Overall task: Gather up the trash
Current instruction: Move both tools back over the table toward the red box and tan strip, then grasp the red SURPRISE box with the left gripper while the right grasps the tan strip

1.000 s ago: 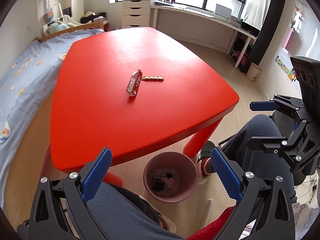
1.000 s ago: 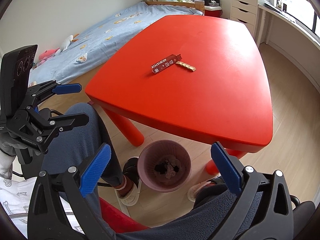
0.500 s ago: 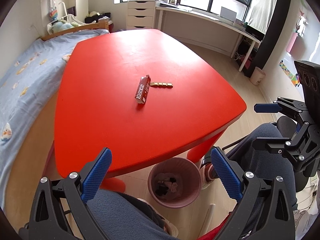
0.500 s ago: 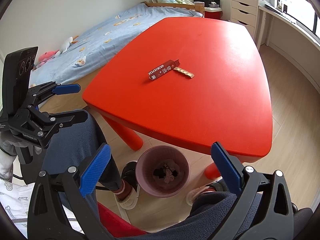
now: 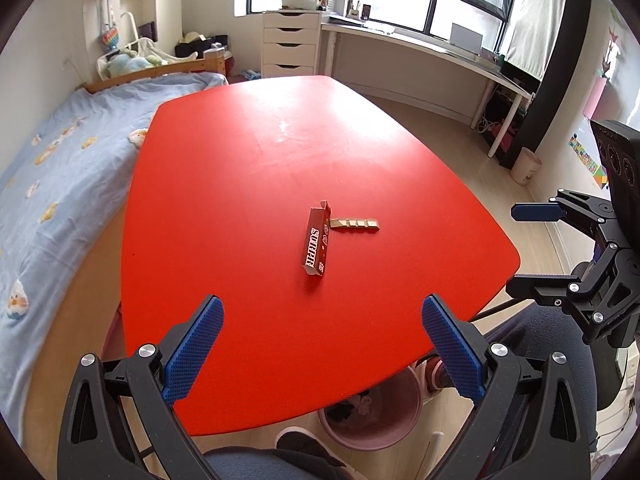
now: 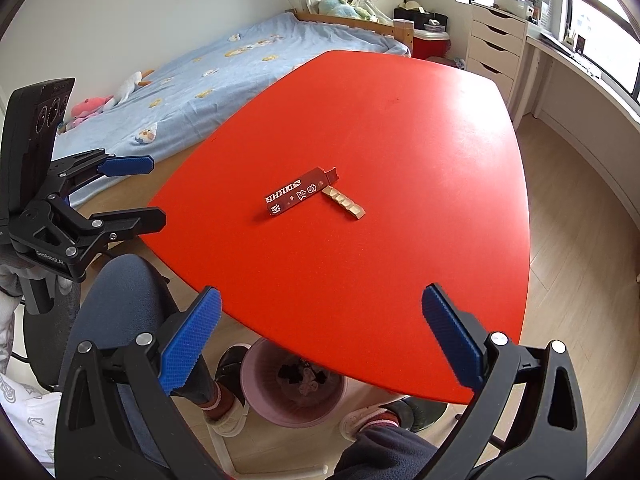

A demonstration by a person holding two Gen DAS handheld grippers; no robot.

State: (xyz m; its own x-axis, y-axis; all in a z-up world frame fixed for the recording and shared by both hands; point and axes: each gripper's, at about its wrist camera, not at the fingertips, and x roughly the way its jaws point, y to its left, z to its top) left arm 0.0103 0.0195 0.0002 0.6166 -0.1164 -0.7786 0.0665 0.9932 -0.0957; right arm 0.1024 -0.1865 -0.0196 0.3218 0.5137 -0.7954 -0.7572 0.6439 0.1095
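A dark red carton (image 5: 317, 242) (image 6: 296, 196) lies flat on the red table (image 5: 248, 176) (image 6: 420, 152). A gold foil strip (image 5: 355, 224) (image 6: 344, 203) lies beside its open end, touching or nearly touching it. A pink trash bin (image 5: 370, 416) (image 6: 294, 388) with dark scraps stands on the floor under the table's near edge. My left gripper (image 5: 320, 348) is open and empty above the near edge. My right gripper (image 6: 320, 340) is open and empty, also short of the carton. Each gripper shows in the other's view: the right (image 5: 540, 248) and the left (image 6: 136, 190).
A bed with a blue cover (image 5: 52, 168) runs along the table's left side. A white drawer unit (image 5: 291, 42) and a long desk (image 5: 424, 50) stand by the windows. The person's knees and feet are below the table beside the bin.
Both grippers have risen and moved forward over the table's near edge. The carton and strip look nearer and the bin has slid partly under the edge. Both stay open.
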